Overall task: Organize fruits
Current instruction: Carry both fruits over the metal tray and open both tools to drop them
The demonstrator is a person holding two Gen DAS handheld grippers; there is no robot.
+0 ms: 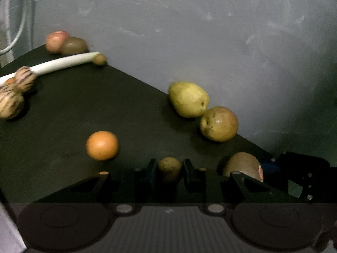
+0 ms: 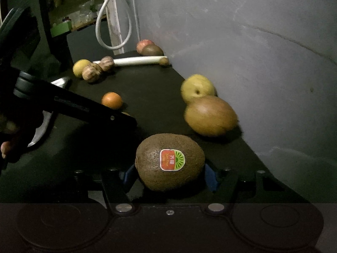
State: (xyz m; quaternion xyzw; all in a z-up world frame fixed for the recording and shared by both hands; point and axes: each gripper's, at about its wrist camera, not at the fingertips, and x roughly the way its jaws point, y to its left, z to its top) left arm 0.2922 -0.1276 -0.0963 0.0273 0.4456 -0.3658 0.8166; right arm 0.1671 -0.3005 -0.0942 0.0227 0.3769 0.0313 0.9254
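Right gripper [image 2: 169, 176] clamps stickered kiwi [image 2: 170, 162] for sorting; left gripper [image 1: 170, 169] pinches small brown fruit [image 1: 169, 166] near pears [image 1: 188, 99].

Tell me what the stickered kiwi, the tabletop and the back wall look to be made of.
Kiwi: real fruit by the look, matte brown fuzzy skin, with a glossy printed label stuck on.
Tabletop: dark, matte, barely reflective; possibly a rubber or fabric mat, hard to tell.
Wall: grey painted plaster or concrete, judging by pale scuffs and a fine curved crack.
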